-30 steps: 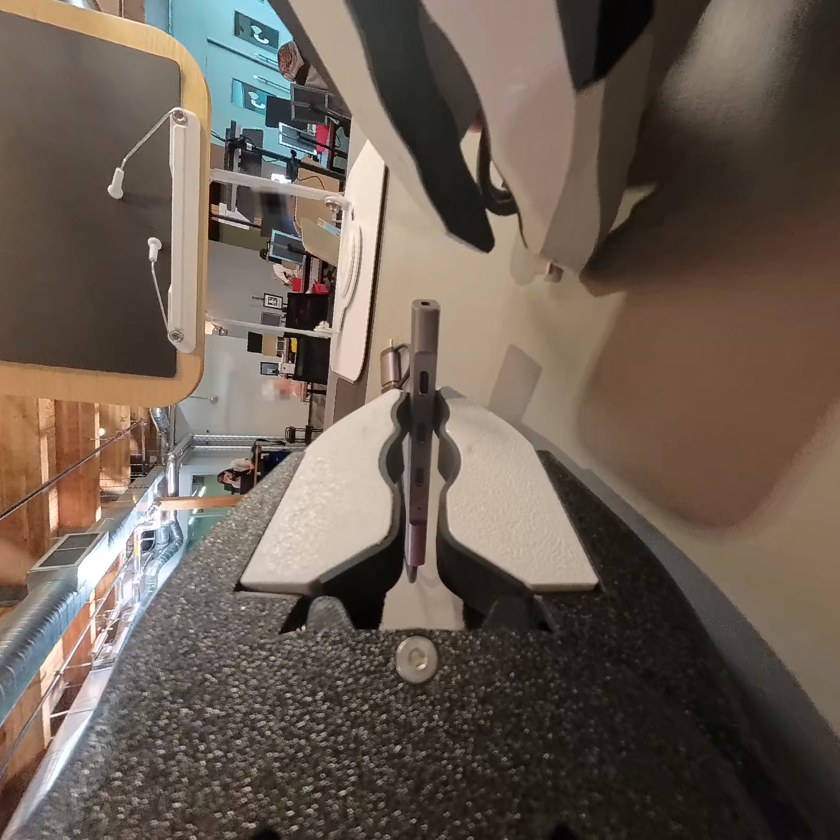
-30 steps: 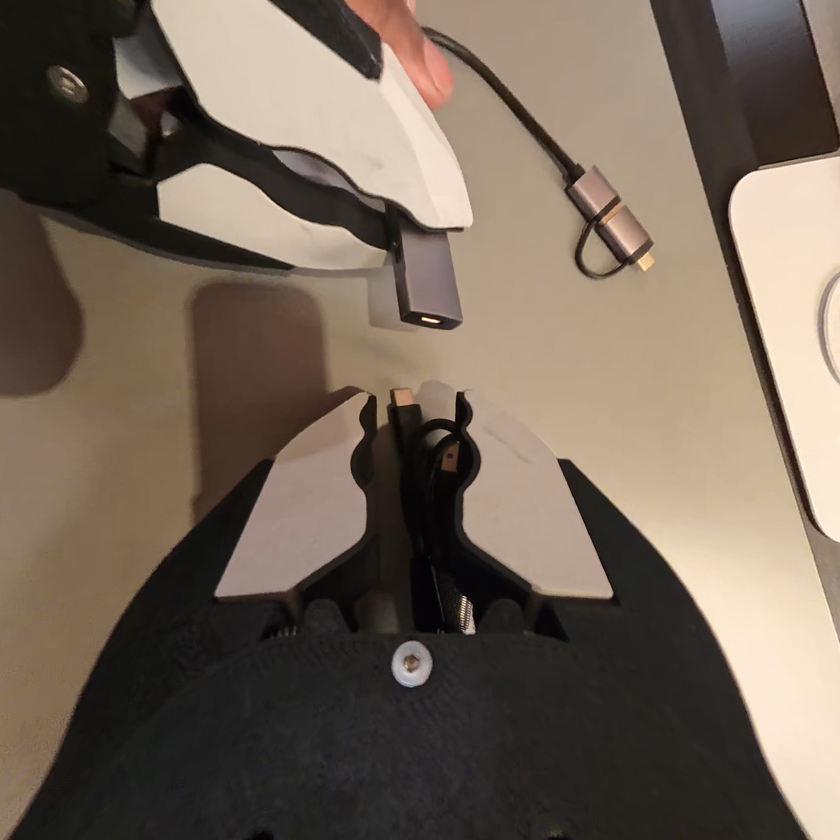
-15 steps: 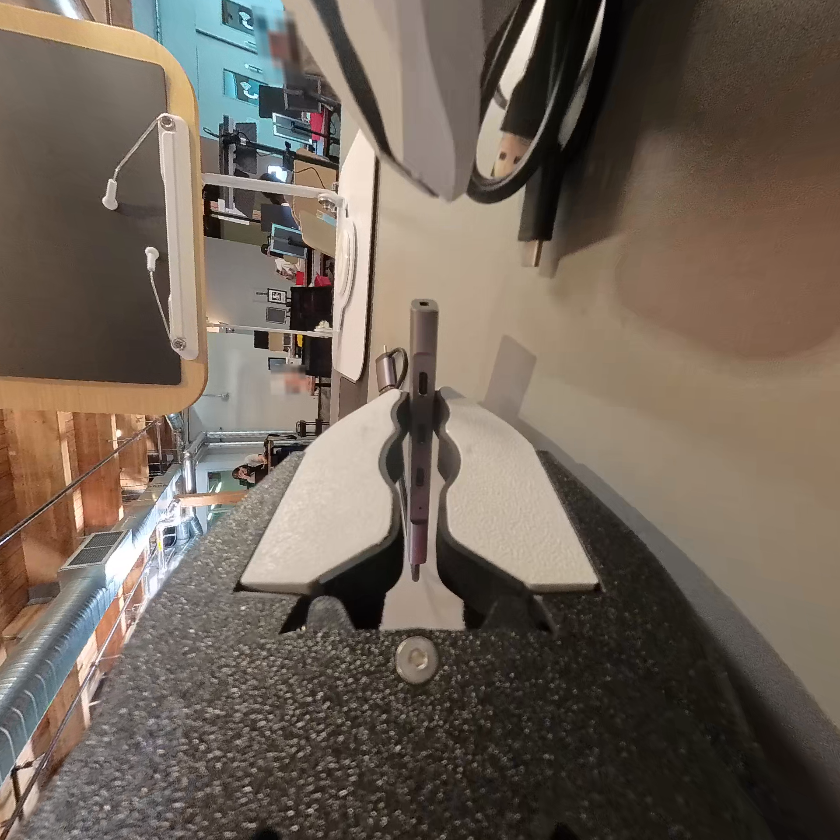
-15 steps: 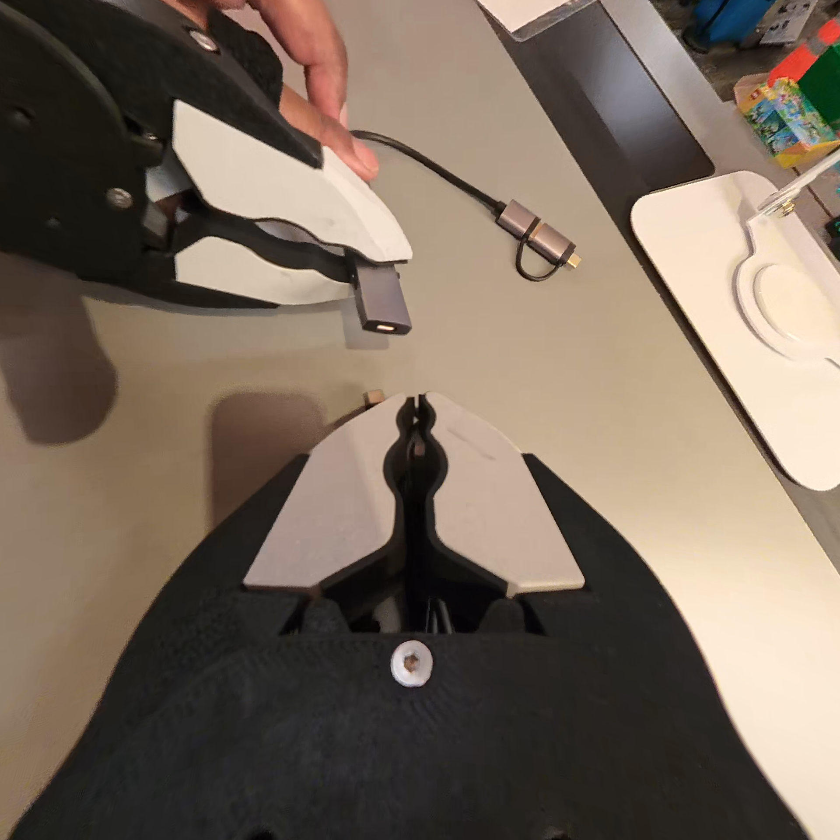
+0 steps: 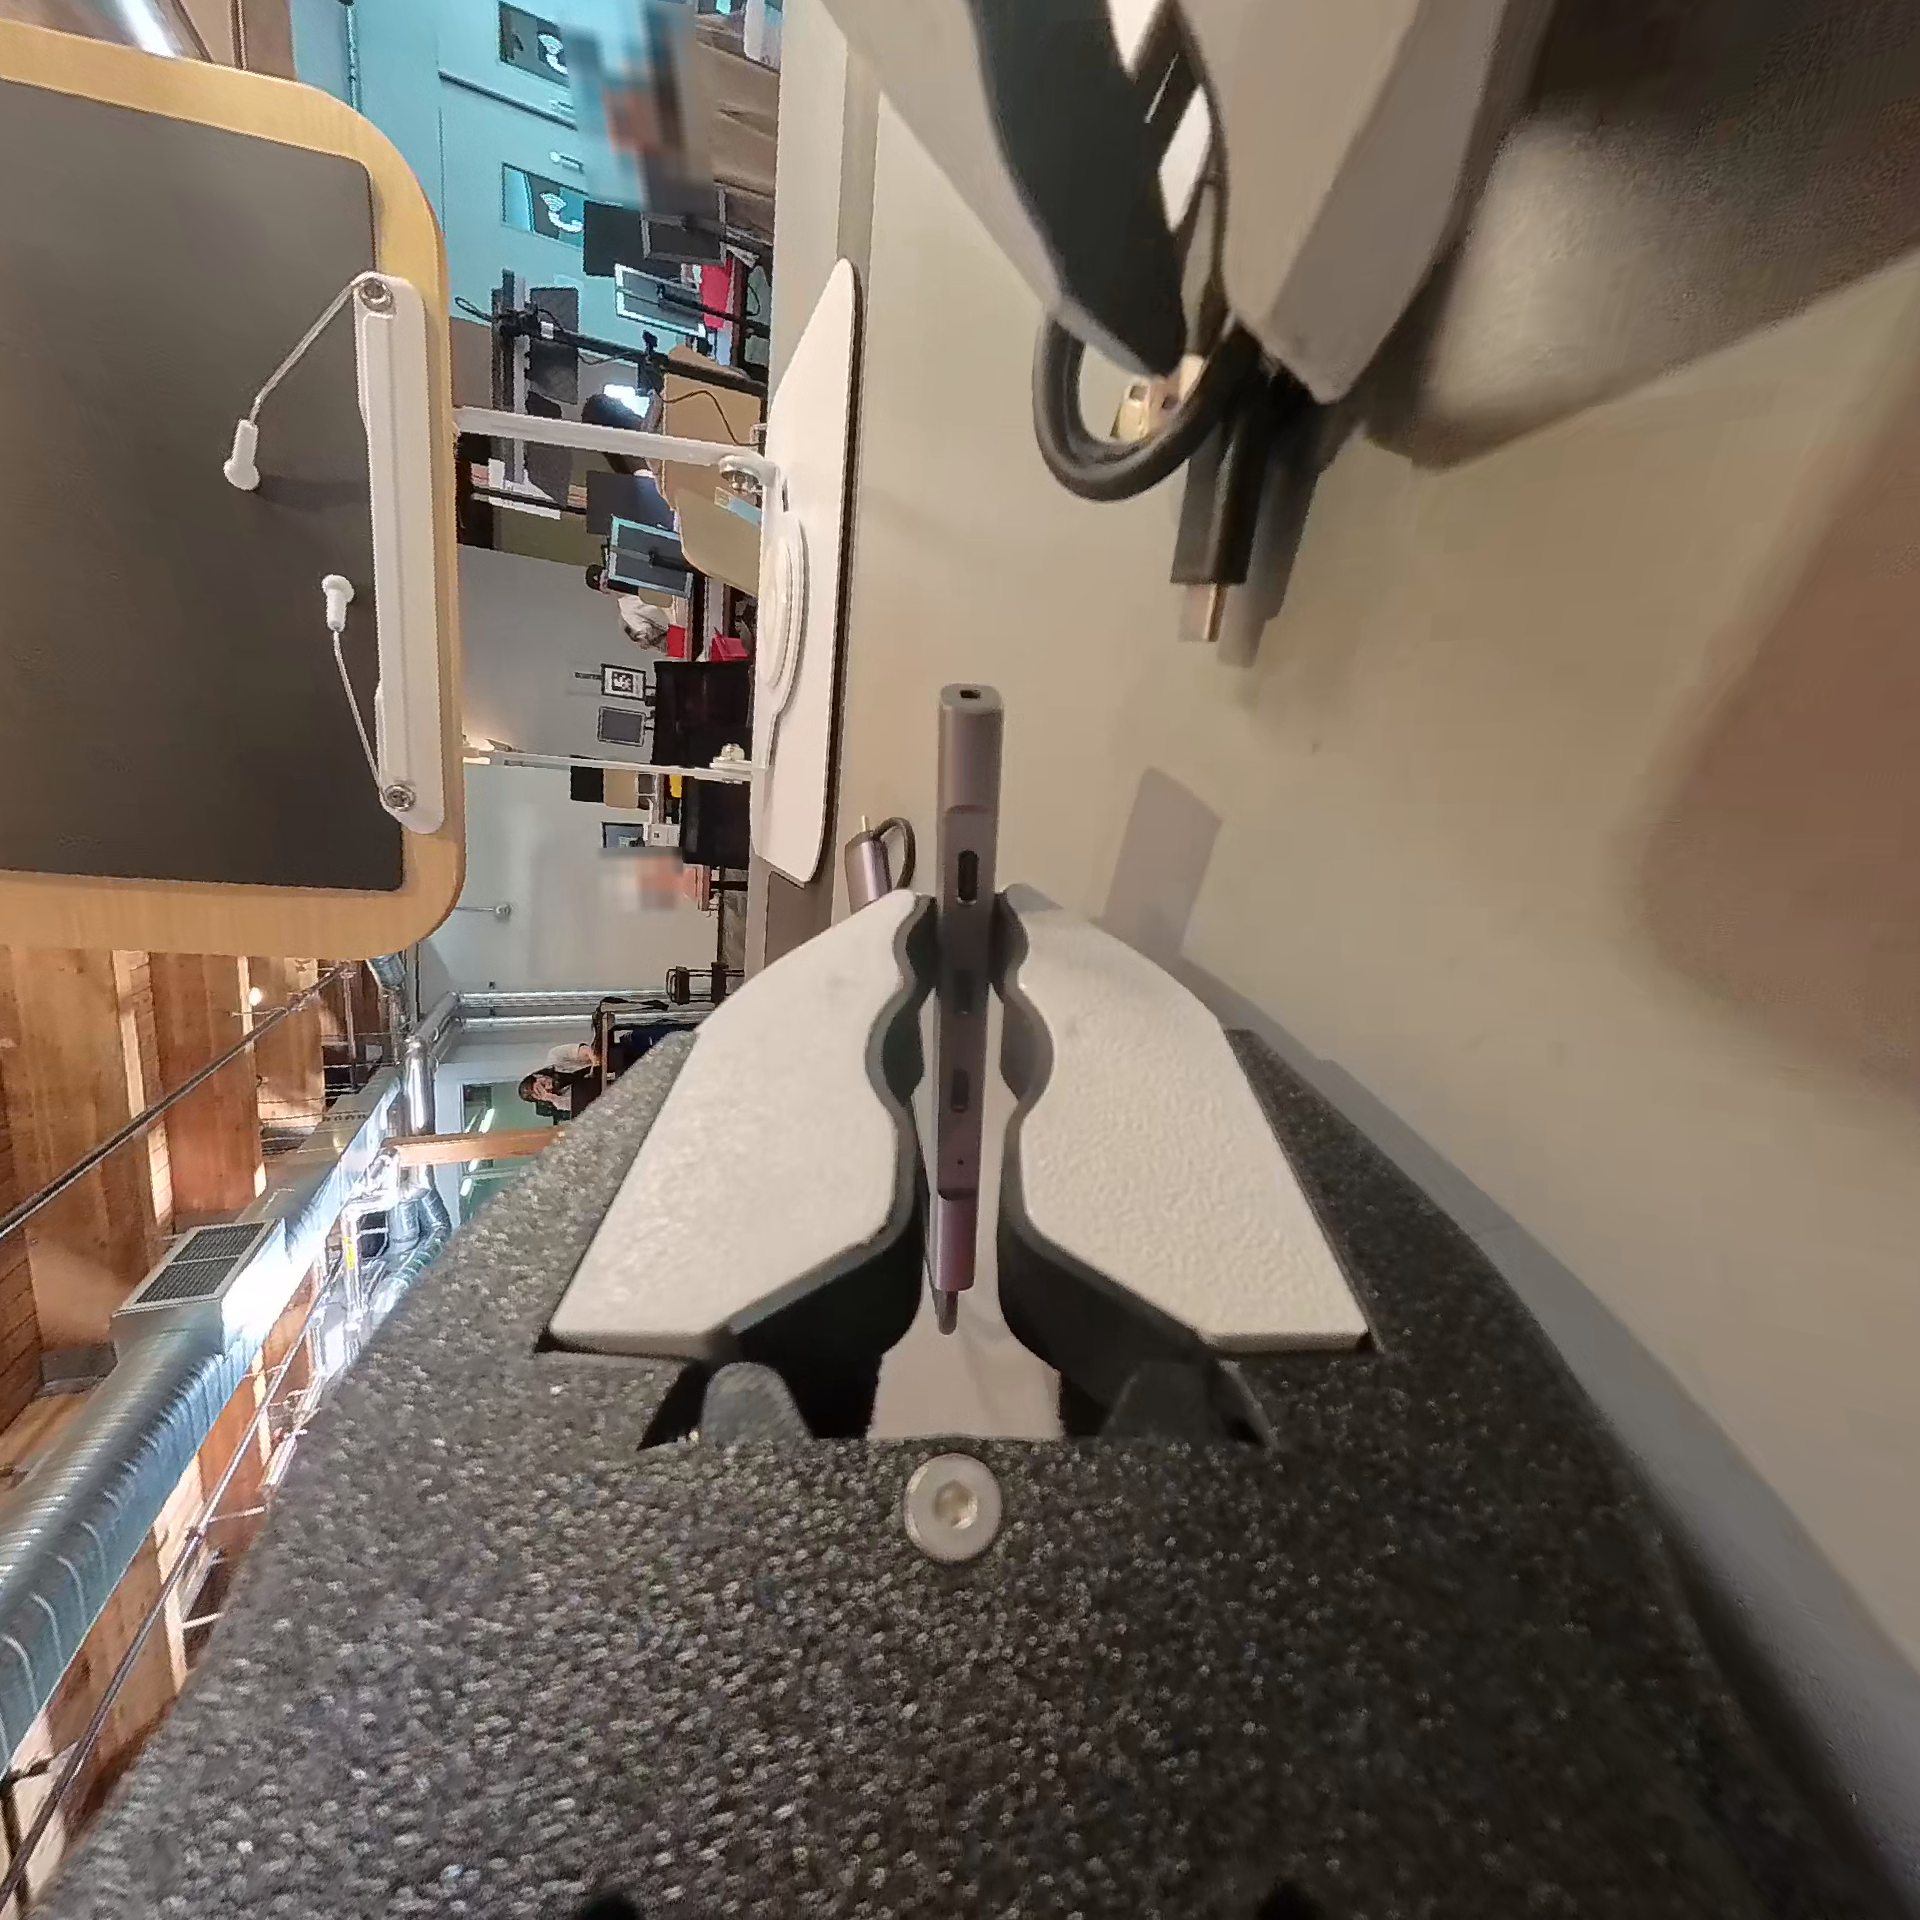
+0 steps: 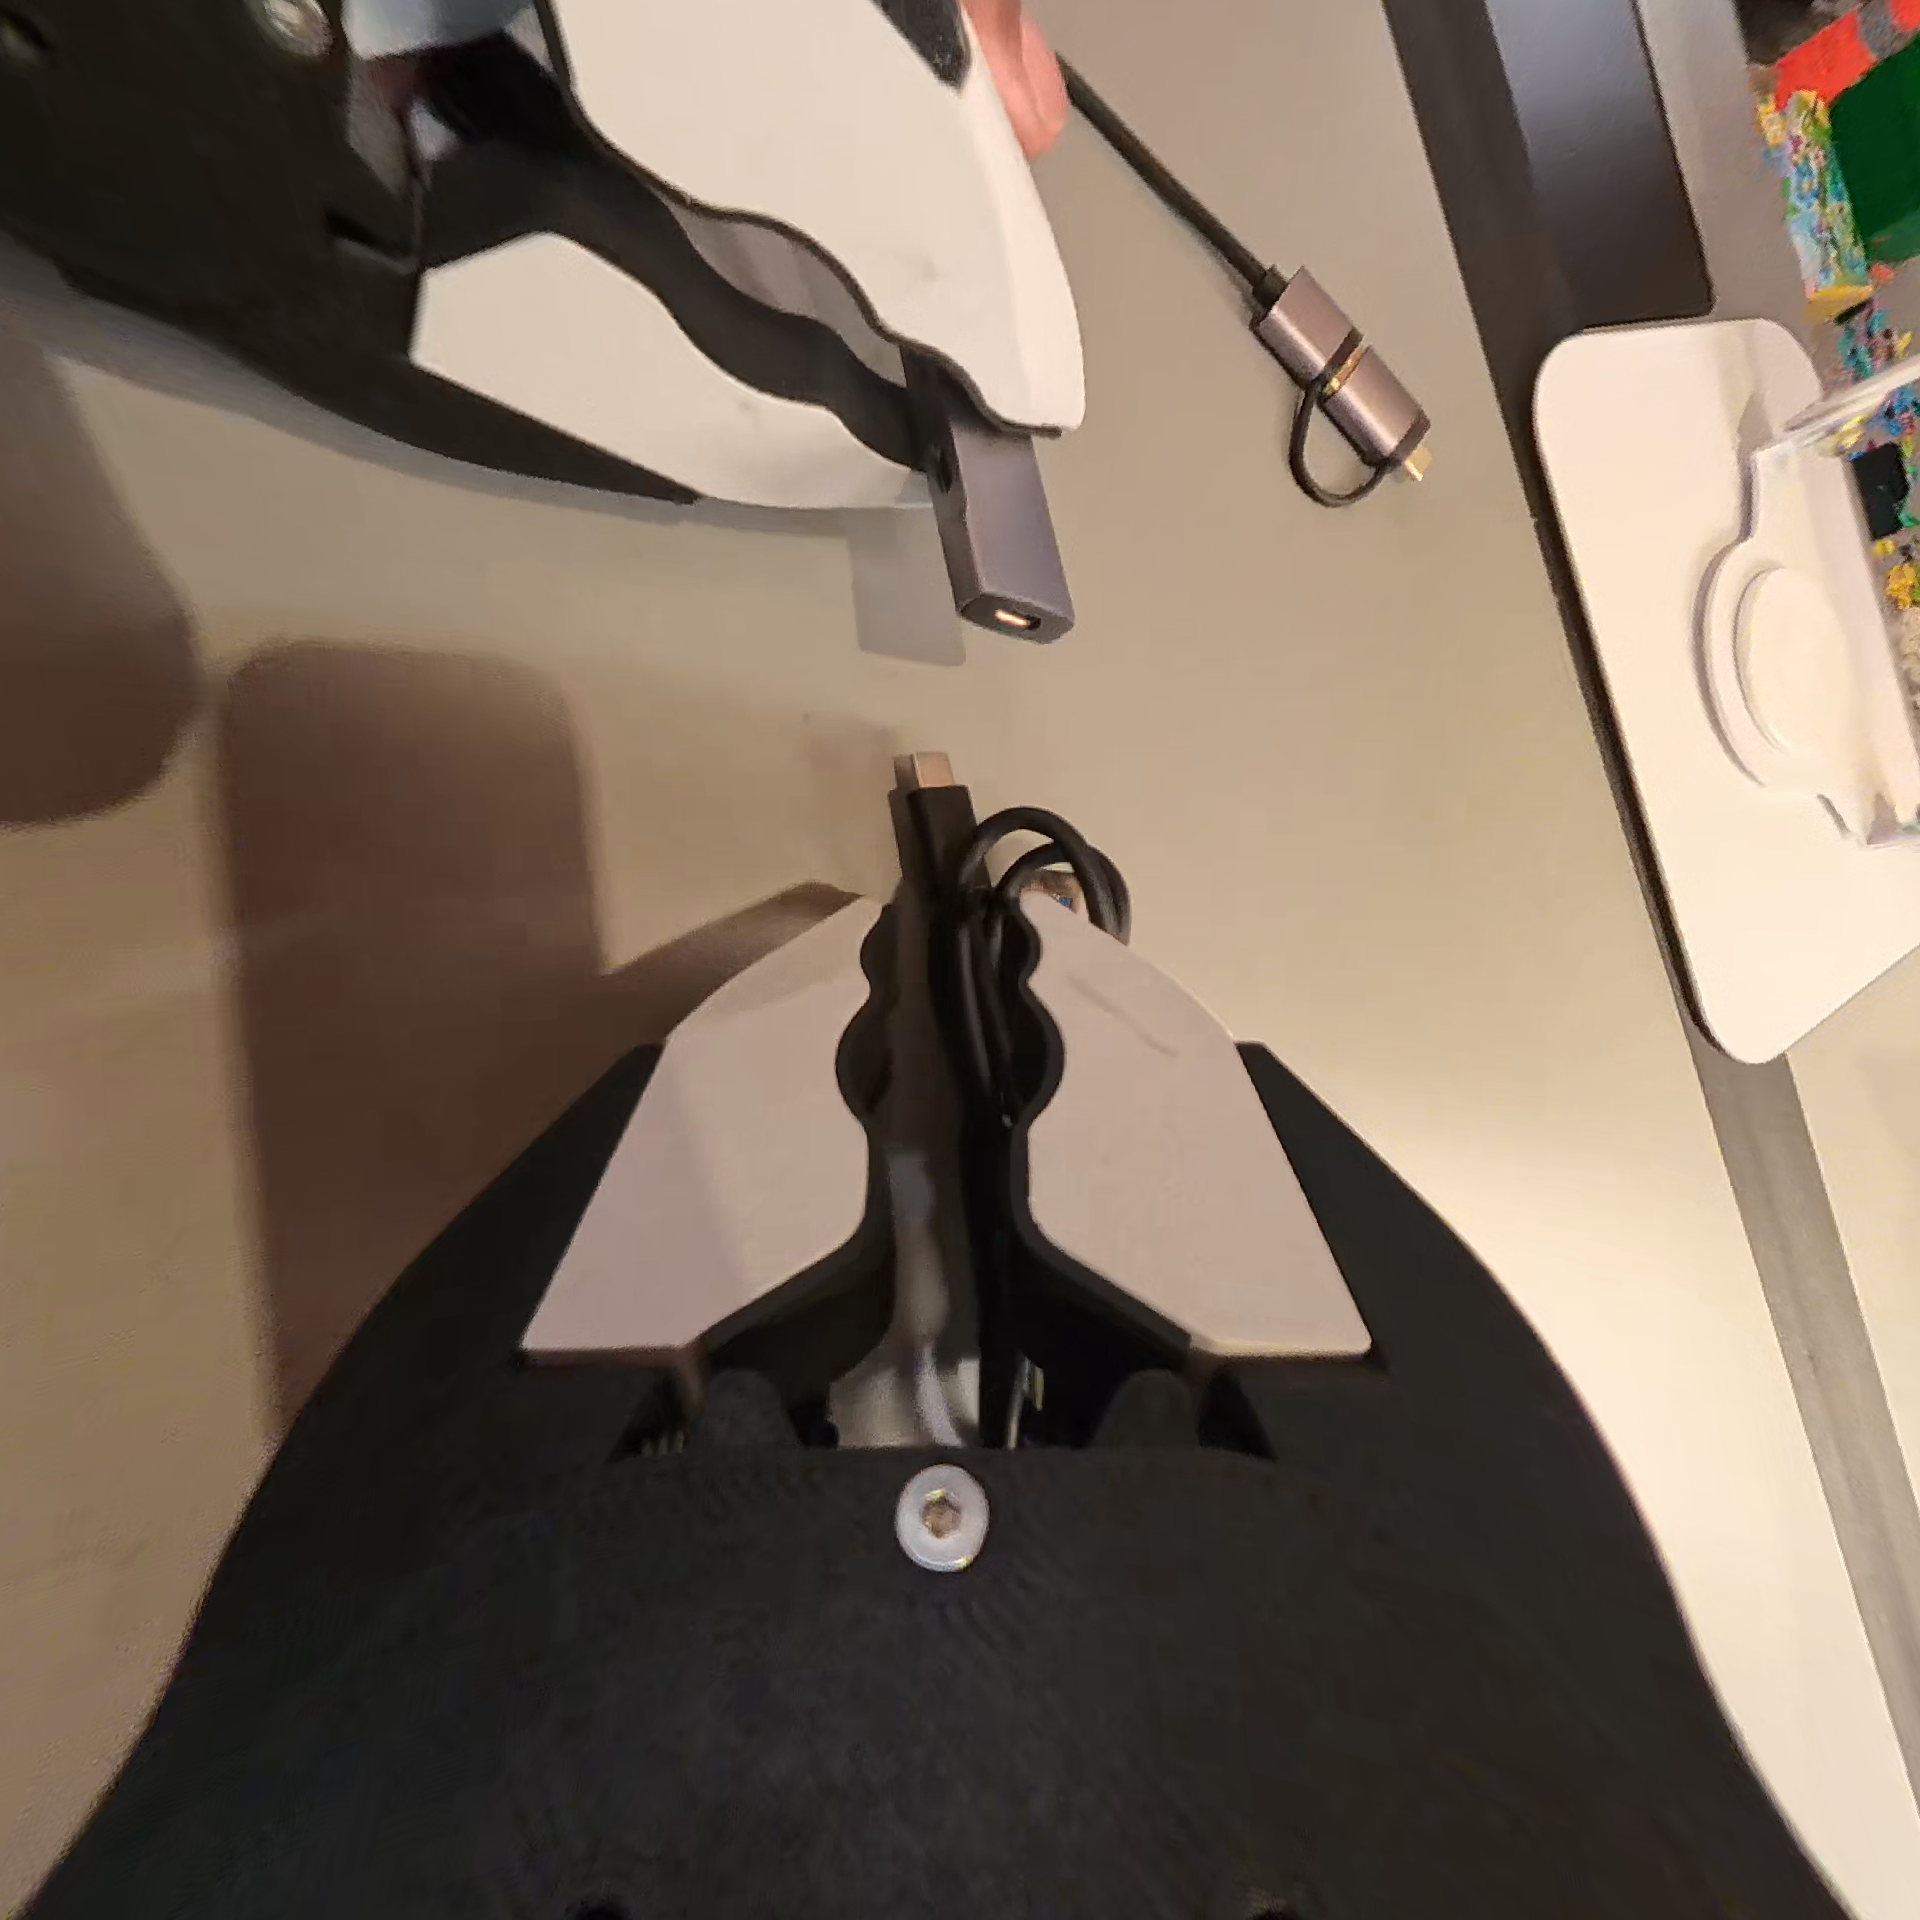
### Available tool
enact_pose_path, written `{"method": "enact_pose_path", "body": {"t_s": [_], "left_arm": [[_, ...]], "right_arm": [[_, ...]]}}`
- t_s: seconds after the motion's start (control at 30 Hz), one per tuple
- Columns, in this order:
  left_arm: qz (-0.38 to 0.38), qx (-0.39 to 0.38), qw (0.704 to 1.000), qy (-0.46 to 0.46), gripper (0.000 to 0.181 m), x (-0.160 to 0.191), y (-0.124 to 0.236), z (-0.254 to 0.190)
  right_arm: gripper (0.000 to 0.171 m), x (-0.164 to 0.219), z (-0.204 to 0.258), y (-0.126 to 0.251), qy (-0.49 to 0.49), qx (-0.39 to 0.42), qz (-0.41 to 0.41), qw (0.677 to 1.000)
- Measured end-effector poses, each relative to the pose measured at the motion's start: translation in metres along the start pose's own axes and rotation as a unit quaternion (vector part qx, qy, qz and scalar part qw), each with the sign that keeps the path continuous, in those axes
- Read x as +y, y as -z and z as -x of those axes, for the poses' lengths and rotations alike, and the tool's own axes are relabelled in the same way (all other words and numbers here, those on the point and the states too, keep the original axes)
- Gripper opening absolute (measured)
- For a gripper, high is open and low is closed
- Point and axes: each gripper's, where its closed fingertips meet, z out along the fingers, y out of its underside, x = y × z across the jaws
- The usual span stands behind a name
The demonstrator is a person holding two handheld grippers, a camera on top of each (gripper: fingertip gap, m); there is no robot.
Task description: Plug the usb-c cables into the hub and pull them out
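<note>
1. Two grippers, both loaded. The left gripper (image 5: 961, 914) is clamped on the grey hub (image 5: 966, 831), held edge-up above the beige table (image 6: 1299, 727); in the right wrist view the hub's end port (image 6: 1010, 620) faces near.
2. The right gripper (image 6: 951, 914) is closed on a looped black usb-c cable (image 6: 1023, 862), its plug (image 6: 925, 774) sticking out just short of the hub, not touching.
3. Step in hand, judged: insertion. Line the plug square with the chosen port, push straight, and keep the hub steady.
4. The hub's own lead and adapter (image 6: 1340, 374) lie far right on the table, beside a white tray (image 6: 1621, 727).
5. Hard to tell: which port is the target; the cable's other end is hidden in the loop; a hand (image 6: 1023, 73) is cut off at the far edge.
</note>
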Motion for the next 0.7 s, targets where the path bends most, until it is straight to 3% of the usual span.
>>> {"method": "enact_pose_path", "body": {"t_s": [0.3,0.5,0.7], "left_arm": [[0.010,0.003,0.999,-0.033,0.010,-0.007,0.001,-0.004],[0.033,0.001,0.999,-0.019,0.010,-0.001,0.000,-0.001],[0.043,-0.002,0.999,-0.008,0.010,0.002,-0.001,0.000]], "right_arm": [[0.014,0.003,-0.015,-0.010,0.013,0.057,0.015,0.998],[0.010,-0.012,-0.030,0.002,0.019,0.129,-0.045,0.990],[0.010,-0.025,-0.028,0.003,0.071,0.193,-0.057,0.977]]}}
